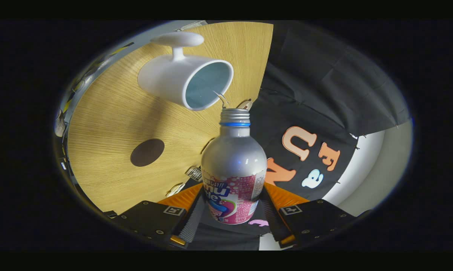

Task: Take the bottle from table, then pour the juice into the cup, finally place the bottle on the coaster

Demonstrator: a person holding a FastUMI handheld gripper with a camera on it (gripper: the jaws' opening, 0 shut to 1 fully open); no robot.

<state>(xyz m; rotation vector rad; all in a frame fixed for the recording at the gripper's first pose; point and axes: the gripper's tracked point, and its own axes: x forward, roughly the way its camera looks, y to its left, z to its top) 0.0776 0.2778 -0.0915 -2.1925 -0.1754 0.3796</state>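
Count: one bottle (234, 169), one cup (185, 81), one coaster (147, 152), all over one wooden surface (109, 113).

Fingers (234, 222): closed in on the bottle's lower body, one ribbed pad on each side of the pink-and-white label, both pressing on it. Gap between them equals the bottle's width, so roughly mid-open, not wide. Orange finger bases and black housings sit either side of the bottle's bottom.

Bottle: silver metal, threaded neck with a blue ring, cap off, mouth open. It points straight ahead along the fingers, neck end farthest out. The whole view is rolled relative to the surface, so the bottle is tilted toward the cup.

Cup: white, with a handle on its far side; pale blue interior faces the bottle. Its rim sits just ahead of the bottle mouth, very close; cannot tell if they touch. Cannot tell whether liquid is flowing.

Coaster: dark brown round disc, flat on the surface, beside the bottle's body, well apart from the cup, nothing on it.
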